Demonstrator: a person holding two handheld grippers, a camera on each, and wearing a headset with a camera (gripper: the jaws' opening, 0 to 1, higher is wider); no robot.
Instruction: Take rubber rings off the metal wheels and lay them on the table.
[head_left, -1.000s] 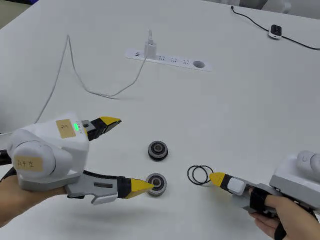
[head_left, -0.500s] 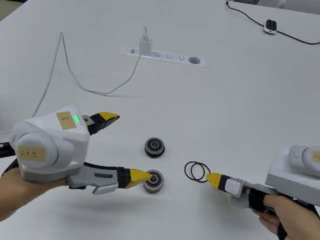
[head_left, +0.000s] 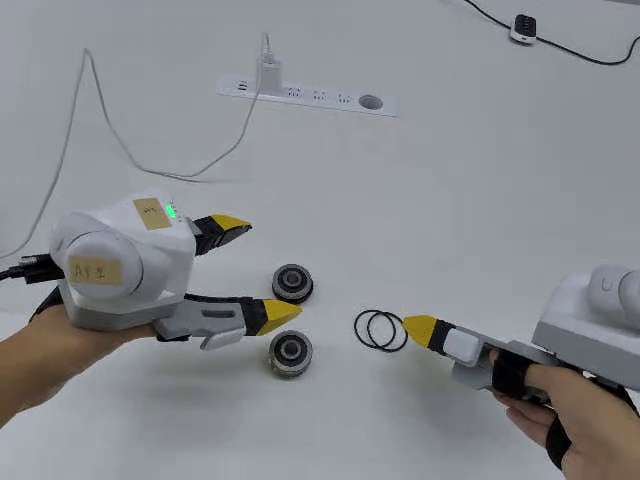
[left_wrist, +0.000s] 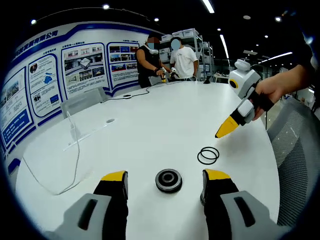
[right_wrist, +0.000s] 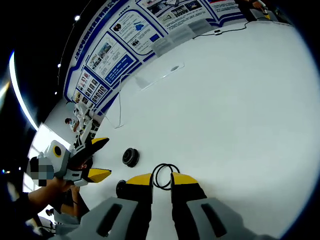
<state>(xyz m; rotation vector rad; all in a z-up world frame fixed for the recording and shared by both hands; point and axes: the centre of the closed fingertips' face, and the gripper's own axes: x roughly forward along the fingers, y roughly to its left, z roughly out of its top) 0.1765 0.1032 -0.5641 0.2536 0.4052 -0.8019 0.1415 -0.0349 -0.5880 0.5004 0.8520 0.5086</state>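
Two small dark metal wheels lie on the white table, one farther (head_left: 292, 283) and one nearer (head_left: 289, 353). Two thin black rubber rings (head_left: 380, 330) lie overlapped to their right. My left gripper (head_left: 255, 268) is open, and its lower fingertip (head_left: 278, 312) hovers between the two wheels. In the left gripper view a wheel (left_wrist: 168, 180) sits ahead between the jaws, with the rings (left_wrist: 208, 155) beyond. My right gripper (head_left: 420, 328) points at the rings from the right. In the right gripper view its jaws stand a narrow gap apart just short of the rings (right_wrist: 165, 175), holding nothing.
At the back of the table lies a white power strip (head_left: 305, 95) with a plugged charger and a white cable (head_left: 110, 140) trailing left. A black device on a black cable (head_left: 520, 28) sits far right. People (left_wrist: 170, 57) stand at the table's far end.
My left gripper has lifted away from the nearer wheel, so its lower tip now sits above and left of it. The right gripper stays beside the rings. The head camera has shifted.
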